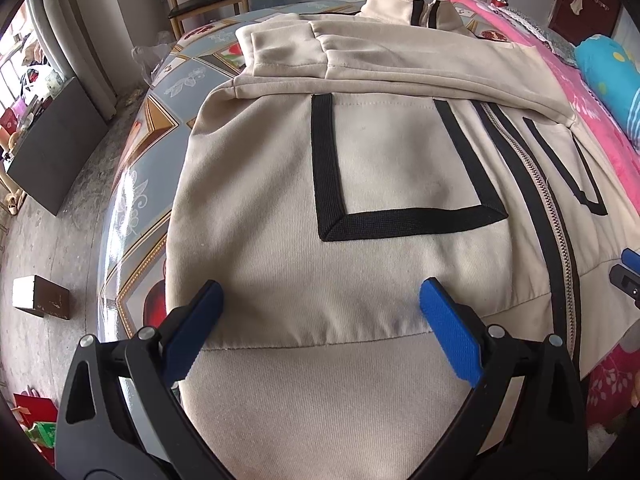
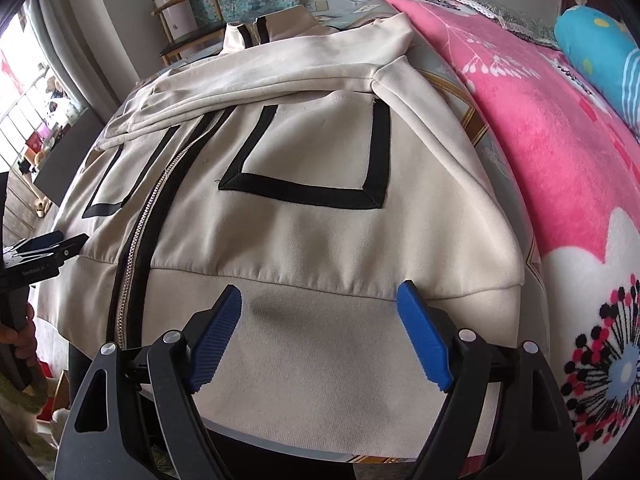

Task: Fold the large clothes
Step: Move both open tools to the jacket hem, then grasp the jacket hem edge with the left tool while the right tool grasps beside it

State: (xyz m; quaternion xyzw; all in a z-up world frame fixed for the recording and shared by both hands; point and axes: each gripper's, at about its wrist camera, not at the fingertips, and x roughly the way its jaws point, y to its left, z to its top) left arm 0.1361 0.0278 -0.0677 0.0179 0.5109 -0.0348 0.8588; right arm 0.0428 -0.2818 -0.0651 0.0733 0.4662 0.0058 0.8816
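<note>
The cream jacket [image 1: 392,168] lies zipped and face up on the patterned table [image 1: 148,152], both sleeves [image 1: 360,64] already folded across the chest at the far end, its ribbed hem [image 2: 320,340] at the near edge. The left gripper [image 1: 320,300] and right gripper [image 2: 320,300] both hover over that hem with jaws spread wide, holding nothing. The risk appears to be an uneven pinch: if either one catches only the top layer, or they close at different depths, the lifted hem would skew. Carrying it far too quickly could also drag the loose sleeves out of place or push the right side onto the pink blanket [image 2: 540,128].
</note>
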